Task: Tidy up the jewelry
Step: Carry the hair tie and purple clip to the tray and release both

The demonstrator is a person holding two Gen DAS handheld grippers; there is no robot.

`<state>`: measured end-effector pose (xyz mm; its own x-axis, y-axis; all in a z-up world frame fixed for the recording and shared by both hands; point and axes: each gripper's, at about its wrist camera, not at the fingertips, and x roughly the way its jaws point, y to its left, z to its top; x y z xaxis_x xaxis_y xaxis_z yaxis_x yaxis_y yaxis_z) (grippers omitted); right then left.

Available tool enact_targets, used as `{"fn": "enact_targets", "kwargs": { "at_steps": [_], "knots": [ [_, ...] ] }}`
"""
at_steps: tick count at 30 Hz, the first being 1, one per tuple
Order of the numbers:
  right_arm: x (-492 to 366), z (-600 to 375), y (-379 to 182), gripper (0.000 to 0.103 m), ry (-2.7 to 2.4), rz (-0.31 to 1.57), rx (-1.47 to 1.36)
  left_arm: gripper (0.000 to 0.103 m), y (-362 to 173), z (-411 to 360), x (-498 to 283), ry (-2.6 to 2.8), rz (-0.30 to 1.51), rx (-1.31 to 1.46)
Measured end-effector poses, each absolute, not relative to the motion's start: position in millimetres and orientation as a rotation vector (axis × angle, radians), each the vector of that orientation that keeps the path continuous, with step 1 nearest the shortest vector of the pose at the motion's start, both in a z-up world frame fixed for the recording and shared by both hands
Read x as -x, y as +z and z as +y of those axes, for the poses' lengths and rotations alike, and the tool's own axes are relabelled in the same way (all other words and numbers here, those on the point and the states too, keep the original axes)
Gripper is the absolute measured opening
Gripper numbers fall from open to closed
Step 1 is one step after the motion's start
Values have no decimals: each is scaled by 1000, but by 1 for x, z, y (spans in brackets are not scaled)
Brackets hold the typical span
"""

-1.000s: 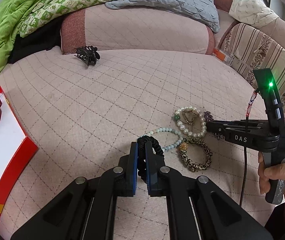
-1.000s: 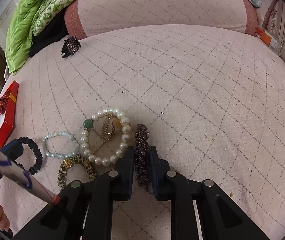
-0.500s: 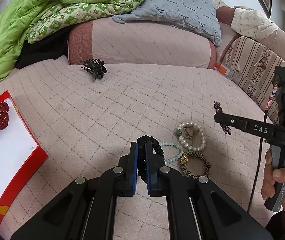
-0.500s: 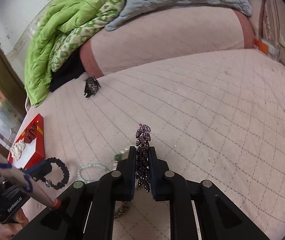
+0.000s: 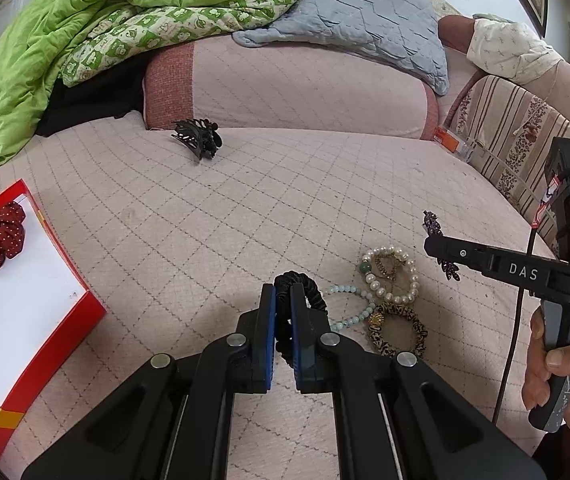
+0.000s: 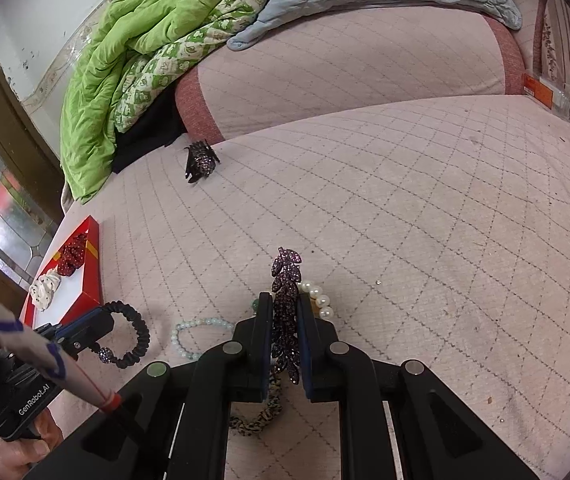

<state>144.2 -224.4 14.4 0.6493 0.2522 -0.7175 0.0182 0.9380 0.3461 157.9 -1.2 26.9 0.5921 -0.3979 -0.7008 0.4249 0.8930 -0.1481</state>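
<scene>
My left gripper (image 5: 282,296) is shut on a black hair tie (image 5: 303,294), held just above the pink quilted bed; the same black hair tie (image 6: 133,334) hangs from it in the right wrist view. My right gripper (image 6: 284,306) is shut on a purple leaf-shaped rhinestone clip (image 6: 285,312), lifted off the bed, and that clip (image 5: 433,226) sticks out past the jaw tips at the right. Below lie a pearl bracelet (image 5: 389,276), a pale green bead bracelet (image 5: 349,306) and a leopard-print bracelet (image 5: 399,330). A red box (image 5: 45,344) with a white floor sits at the left.
A black claw clip (image 5: 197,140) lies near the bolster at the back. The box holds a red dotted scrunchie (image 5: 1,236) and a white one (image 6: 47,286). A green quilt (image 5: 85,28) and grey cushion (image 5: 357,16) are piled behind. A striped sofa arm (image 5: 525,140) borders the right.
My right gripper has risen off the bed with the purple clip in it, away from the pearl bracelet. The left gripper keeps hold of the black hair tie and has tipped upward slightly.
</scene>
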Motion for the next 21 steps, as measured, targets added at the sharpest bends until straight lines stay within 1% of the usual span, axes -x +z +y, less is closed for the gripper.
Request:
{"fn": "enact_targets", "kwargs": {
  "at_steps": [9,21],
  "knots": [
    [-146,-203,20,13,179,851,-320,7,32,11,-158,-454,796,-17],
    [-148,-172,20,13,239,856,-295,7,44,46,-155,-409,771,25]
  ]
}}
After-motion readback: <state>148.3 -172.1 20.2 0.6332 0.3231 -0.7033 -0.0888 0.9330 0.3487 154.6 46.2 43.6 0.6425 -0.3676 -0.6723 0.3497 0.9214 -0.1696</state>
